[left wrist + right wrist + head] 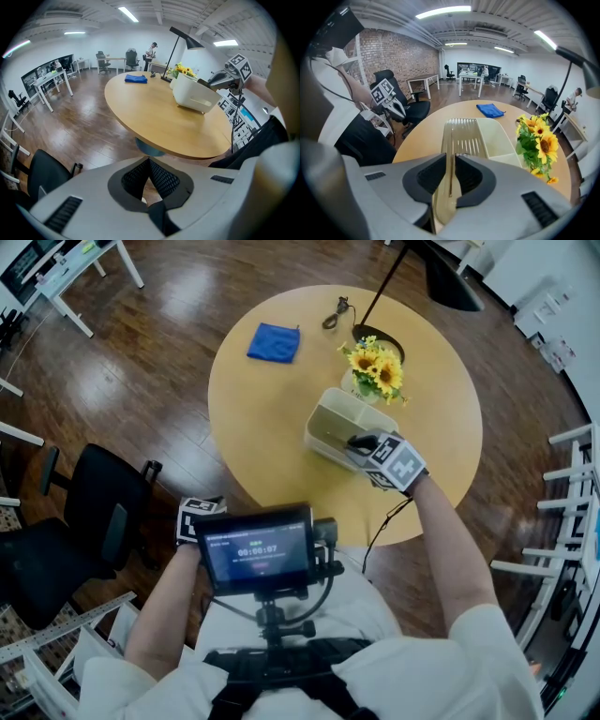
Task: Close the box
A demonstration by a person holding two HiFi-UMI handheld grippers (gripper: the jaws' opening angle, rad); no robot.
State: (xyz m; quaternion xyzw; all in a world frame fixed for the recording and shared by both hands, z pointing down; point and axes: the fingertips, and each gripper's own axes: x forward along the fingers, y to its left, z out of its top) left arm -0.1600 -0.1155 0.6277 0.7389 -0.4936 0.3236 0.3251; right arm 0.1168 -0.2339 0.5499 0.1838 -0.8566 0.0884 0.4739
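A cream plastic box (330,426) lies on the round wooden table (272,418) beside a pot of sunflowers (376,369). Its ribbed lid (461,133) stands raised on edge, and my right gripper (451,180) is shut on that lid's near edge. The open box body (501,136) shows just right of the lid. In the left gripper view the box (196,95) sits far off across the table. My left gripper (199,518) hangs low by my lap, off the table, with its jaws shut on nothing (149,187).
A blue cloth (274,341) lies at the table's far left. A black desk lamp (379,336) stands behind the flowers, its cable (335,313) nearby. A black office chair (66,531) is at my left. A screen rig (260,549) sits at my chest.
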